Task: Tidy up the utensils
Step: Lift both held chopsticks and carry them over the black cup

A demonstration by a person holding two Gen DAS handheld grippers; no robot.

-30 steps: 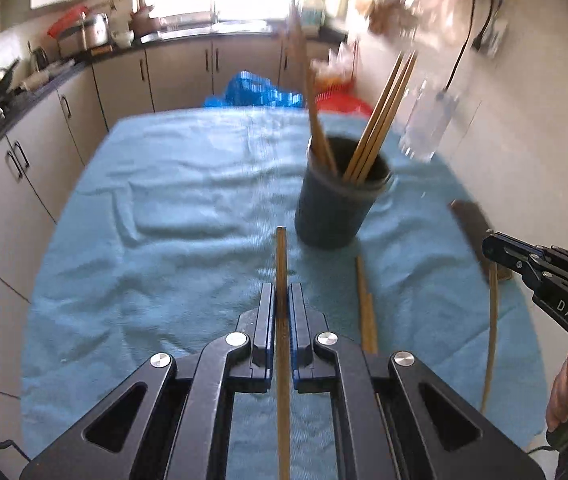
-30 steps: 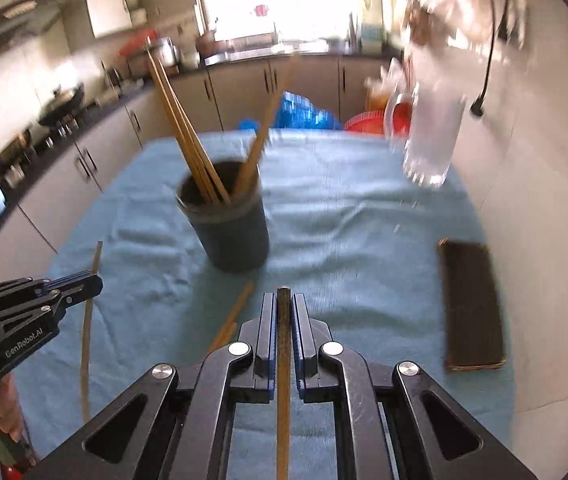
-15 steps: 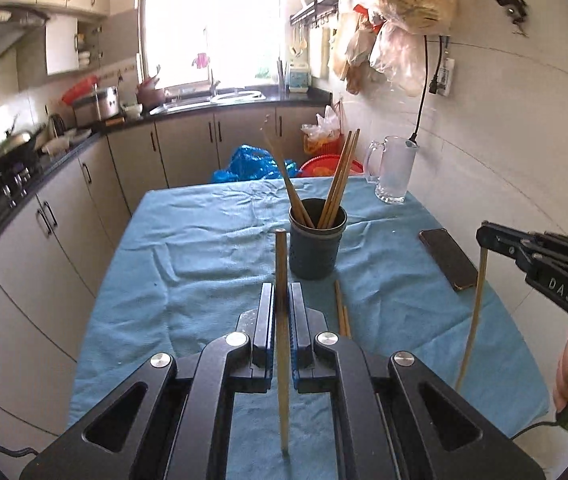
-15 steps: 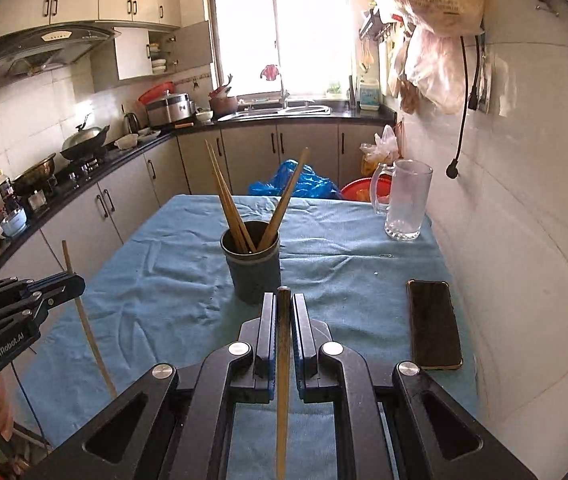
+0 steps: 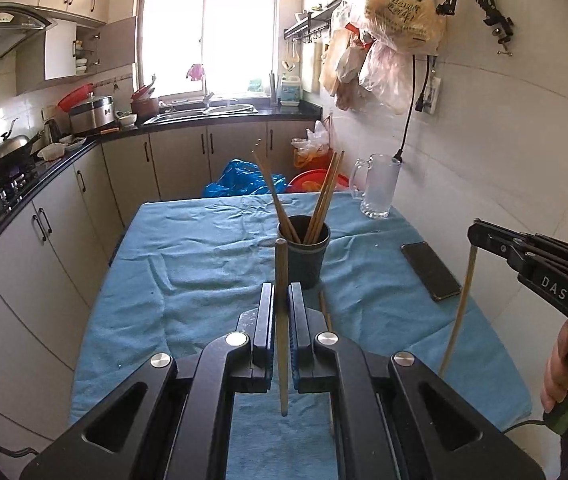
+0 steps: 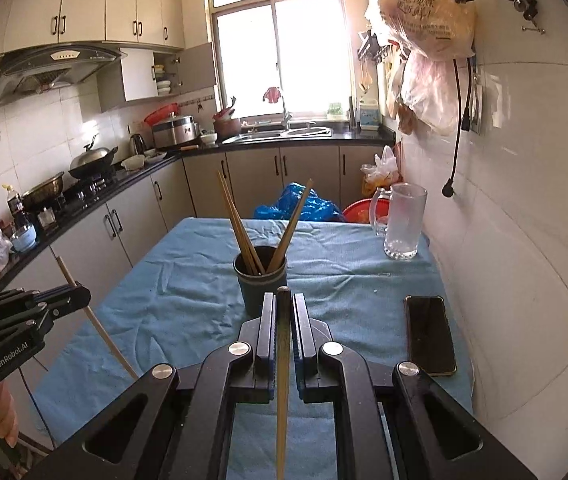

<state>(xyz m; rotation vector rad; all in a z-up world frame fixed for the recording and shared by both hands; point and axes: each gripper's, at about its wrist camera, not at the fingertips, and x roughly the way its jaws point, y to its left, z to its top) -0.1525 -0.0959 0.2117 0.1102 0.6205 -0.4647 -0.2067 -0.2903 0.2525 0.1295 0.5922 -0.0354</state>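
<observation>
change: both hand-held grippers lifted and pulled back from the dark round utensil cup (image 5: 303, 254) since a second ago; cup now farther off at 12 o'clock
left hand-held gripper (image 5: 281, 300): clamped on a thin wooden chopstick (image 5: 282, 344), off the cloth
right hand-held gripper (image 6: 283, 312): clamped on a second wooden chopstick (image 6: 282, 400)
meaning: pickups done, drop into cup next
left over: one loose chopstick (image 5: 325, 312) on blue-clothed tabletop (image 5: 187, 264), in front of cup
obstacles: sticks already leaning in cup; black phone (image 6: 430, 334) at 3 o'clock, glass mug (image 6: 402, 222) at 1 o'clock, both clear of path
</observation>
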